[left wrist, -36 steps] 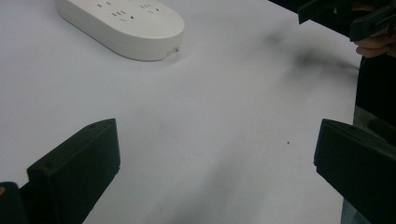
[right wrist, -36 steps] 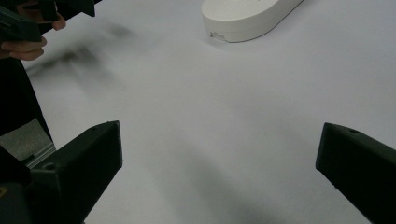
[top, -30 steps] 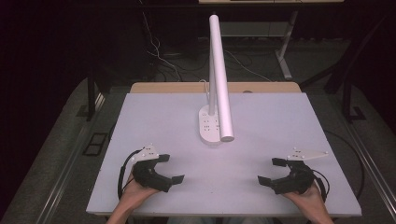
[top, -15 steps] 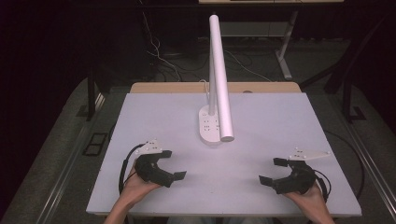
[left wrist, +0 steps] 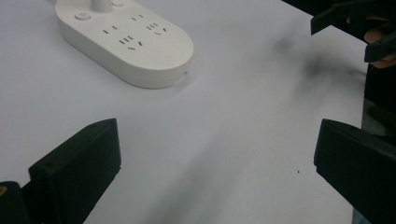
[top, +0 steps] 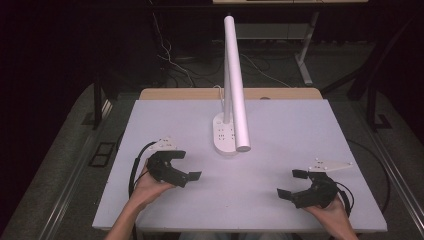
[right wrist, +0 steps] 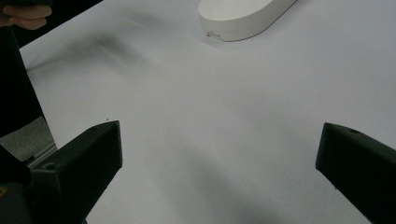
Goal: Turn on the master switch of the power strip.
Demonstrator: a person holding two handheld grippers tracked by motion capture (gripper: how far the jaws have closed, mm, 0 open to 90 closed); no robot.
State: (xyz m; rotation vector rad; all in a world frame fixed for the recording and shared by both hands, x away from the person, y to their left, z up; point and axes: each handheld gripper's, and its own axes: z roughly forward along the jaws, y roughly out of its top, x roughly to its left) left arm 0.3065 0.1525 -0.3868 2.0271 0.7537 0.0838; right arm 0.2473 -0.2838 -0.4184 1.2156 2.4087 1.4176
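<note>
A white lamp base with sockets point(top: 224, 136) stands mid-table, and its long white tube point(top: 235, 85) leans out over it. My left gripper point(top: 186, 165) hovers at the front left, open and holding nothing, its jaws pointing right toward the middle. In the left gripper view the jaws point(left wrist: 215, 158) stand wide apart over bare table, with the lamp base point(left wrist: 126, 42) ahead at upper left. My right gripper point(top: 291, 183) is at the front right, open and holding nothing, pointing left. In the right gripper view its jaws point(right wrist: 217, 154) also stand wide, with the lamp base point(right wrist: 243, 14) at the top.
The white table point(top: 280, 130) ends in a wooden strip at the back. Cables trail on the dark floor behind. The right gripper point(left wrist: 355, 23) appears at the top right of the left gripper view; fingers of the left hand point(right wrist: 23, 14) appear in the right gripper view.
My left gripper has moved a little forward and toward the table's middle, and turned slightly. The right gripper has barely moved. Both stay open.
</note>
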